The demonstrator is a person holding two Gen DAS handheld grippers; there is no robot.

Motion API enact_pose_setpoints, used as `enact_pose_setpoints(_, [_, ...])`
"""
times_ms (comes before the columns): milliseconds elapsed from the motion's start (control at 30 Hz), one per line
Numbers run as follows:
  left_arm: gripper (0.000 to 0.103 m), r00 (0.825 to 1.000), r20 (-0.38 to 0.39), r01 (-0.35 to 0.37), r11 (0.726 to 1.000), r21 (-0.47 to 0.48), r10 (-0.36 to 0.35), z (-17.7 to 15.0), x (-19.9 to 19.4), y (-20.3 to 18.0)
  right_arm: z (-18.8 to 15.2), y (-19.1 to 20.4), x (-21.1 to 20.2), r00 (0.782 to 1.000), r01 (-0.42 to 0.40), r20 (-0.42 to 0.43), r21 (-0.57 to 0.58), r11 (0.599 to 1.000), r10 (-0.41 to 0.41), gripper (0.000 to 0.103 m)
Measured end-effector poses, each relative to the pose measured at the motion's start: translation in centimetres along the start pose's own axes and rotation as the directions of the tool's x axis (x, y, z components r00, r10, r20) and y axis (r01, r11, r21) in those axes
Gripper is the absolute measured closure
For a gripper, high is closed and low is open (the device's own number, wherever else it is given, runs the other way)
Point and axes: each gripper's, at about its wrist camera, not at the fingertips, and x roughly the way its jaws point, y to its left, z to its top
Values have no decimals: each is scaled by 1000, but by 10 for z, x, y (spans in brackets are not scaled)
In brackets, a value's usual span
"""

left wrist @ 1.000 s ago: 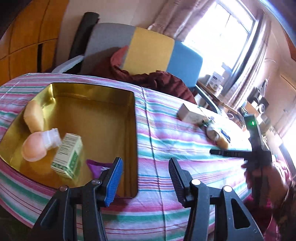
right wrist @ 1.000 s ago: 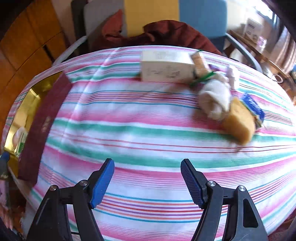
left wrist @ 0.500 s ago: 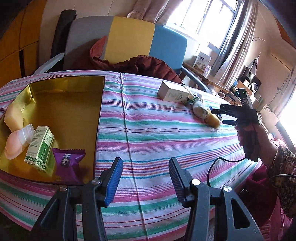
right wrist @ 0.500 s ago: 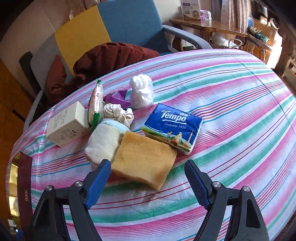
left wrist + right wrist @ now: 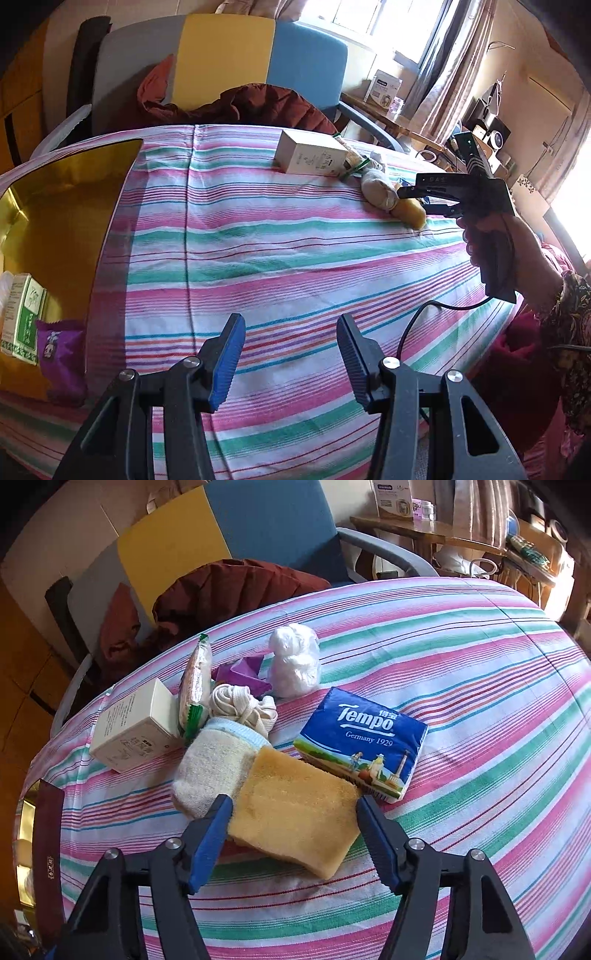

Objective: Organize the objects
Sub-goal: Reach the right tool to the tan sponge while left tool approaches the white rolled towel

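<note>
Right view: right gripper (image 5: 293, 832) jaws closing around the yellow rectangular sponge (image 5: 291, 812) — pads not yet pressing.
Left view: left gripper (image 5: 290, 360) jaws released, empty — gold metal tin (image 5: 62, 206) seen only here.

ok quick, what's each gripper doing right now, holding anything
Left gripper: open, nothing between its jaws, over bare tablecloth.
Right gripper: jaws closing around the yellow sponge, pads not yet clearly pressing it.

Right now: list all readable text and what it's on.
"Tempo": blue tissue pack.
"Germany 1929": same pack, under the brand.
Two Chinese characters beside "Tempo": too small to read.
White box: printed lines, too small.
Green-and-white box in the gold tin: blurred.
Purple packet: no readable text.
Shelf box: blurred.
</note>
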Motion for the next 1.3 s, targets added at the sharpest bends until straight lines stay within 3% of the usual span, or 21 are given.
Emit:
enact_pose_setpoints(167, [51, 999, -6, 33, 999, 13, -33, 20, 17, -17, -1, 1, 1, 1000, 11, 3, -8, 1000, -11, 34])
enact_pose_setpoints(233, [51, 999, -16, 37, 999, 27, -37, 27, 24, -25, -2, -1, 3, 1000, 25, -5, 5, 1000, -25, 28])
enact_pose_setpoints(300, [51, 999, -24, 50, 998, 42, -49, 33, 31, -33, -3, -10, 7, 999, -8, -40, 59, 998, 10, 27])
enact_pose_setpoints(333, [51, 998, -32, 55, 997, 46, -54, 37, 36, -37, -4, -16, 8, 997, -49, -53, 99, 994, 54, 35])
enact_pose_setpoints(433, [51, 997, -47, 71, 996, 47, -69, 51, 48, -47, -3, -27, 4, 993, -92, -65, 153, 984, 103, 40])
enact_pose_setpoints(600, [50, 995, -74, 78, 994, 79, -72, 79, 73, -69, -5, -45, -7, 996, -38, -68, 215, 976, 54, 40])
enact_pose_setpoints(667, [41, 992, -102, 89, 992, 95, -79, 91, 88, -81, -6, -52, -7, 996, -26, -76, 235, 972, 45, 40])
enact_pose_setpoints(867, [35, 992, -115, 65, 980, 186, -44, 123, 131, -116, -6, -59, -8, 995, -22, -87, 261, 965, 46, 40])
enact_pose_setpoints(1067, [35, 992, -120, -2, 954, 300, 40, 143, 177, -136, -8, -59, -8, 995, -23, -90, 263, 965, 48, 39])
enact_pose_setpoints(1300, [33, 989, -144, 84, 953, 291, -43, 149, 196, -138, -9, -60, -10, 994, -26, -91, 273, 962, 52, 38])
